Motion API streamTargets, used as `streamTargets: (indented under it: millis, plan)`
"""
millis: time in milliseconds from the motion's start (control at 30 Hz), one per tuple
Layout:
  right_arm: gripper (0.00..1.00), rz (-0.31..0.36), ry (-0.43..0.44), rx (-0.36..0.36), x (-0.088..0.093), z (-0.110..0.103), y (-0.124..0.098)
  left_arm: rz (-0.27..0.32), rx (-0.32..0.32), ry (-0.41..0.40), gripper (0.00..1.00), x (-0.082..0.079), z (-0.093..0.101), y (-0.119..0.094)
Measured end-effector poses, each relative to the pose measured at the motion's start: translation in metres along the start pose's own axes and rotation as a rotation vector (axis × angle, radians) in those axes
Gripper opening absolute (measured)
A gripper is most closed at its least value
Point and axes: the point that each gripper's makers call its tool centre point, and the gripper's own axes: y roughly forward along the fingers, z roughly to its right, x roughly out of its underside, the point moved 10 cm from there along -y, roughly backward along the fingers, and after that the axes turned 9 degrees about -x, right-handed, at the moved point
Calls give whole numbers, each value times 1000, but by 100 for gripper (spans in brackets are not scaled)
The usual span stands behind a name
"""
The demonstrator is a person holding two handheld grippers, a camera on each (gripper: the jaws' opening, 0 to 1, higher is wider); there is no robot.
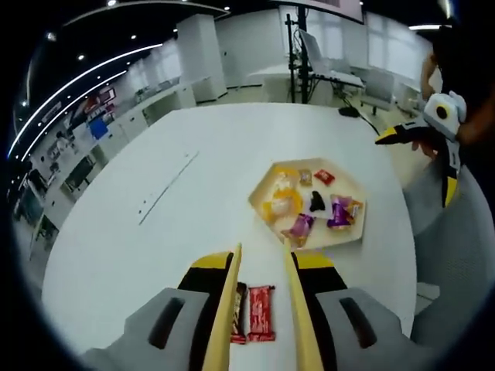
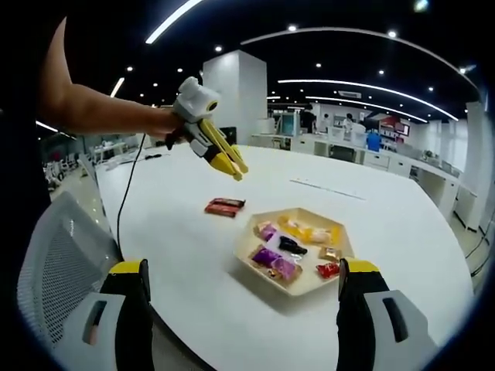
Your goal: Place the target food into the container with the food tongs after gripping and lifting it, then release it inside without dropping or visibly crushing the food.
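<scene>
Two red snack bars (image 1: 255, 313) lie side by side on the white table (image 1: 155, 232), between the arms of the cream food tongs (image 1: 290, 270). My left gripper (image 1: 261, 259) is shut on the tongs, which stay spread and hover above the bars with nothing between their tips. A hexagonal cream tray (image 1: 259, 197) just beyond holds several wrapped snacks: purple (image 1: 300, 226), yellow (image 1: 282, 202), red (image 1: 324, 177). In the right gripper view, a hand holds the left gripper (image 2: 213, 139) above the bars (image 2: 224, 206), left of the tray (image 2: 298, 291). My right gripper (image 2: 242, 270) is open and holds nothing.
The right gripper (image 1: 433, 127) hangs off the table's right side, held by a hand. A grey mesh chair (image 2: 54, 270) stands at the table's near edge. A black cable (image 2: 124, 201) trails across the table. Desks and office furniture stand further back.
</scene>
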Motion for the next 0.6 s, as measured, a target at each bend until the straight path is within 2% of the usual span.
streamTargets:
  millis: [167, 300, 600]
  plan:
    - [100, -5, 2, -3, 0, 0, 0, -4, -24, -21, 26, 16, -2, -11]
    - [100, -8, 4, -5, 0, 0, 1, 0, -72, -31, 26, 28, -2, -19]
    - [100, -18, -1, -18, 1, -1, 2, 17, -80, -51, 26, 55, 5, -34]
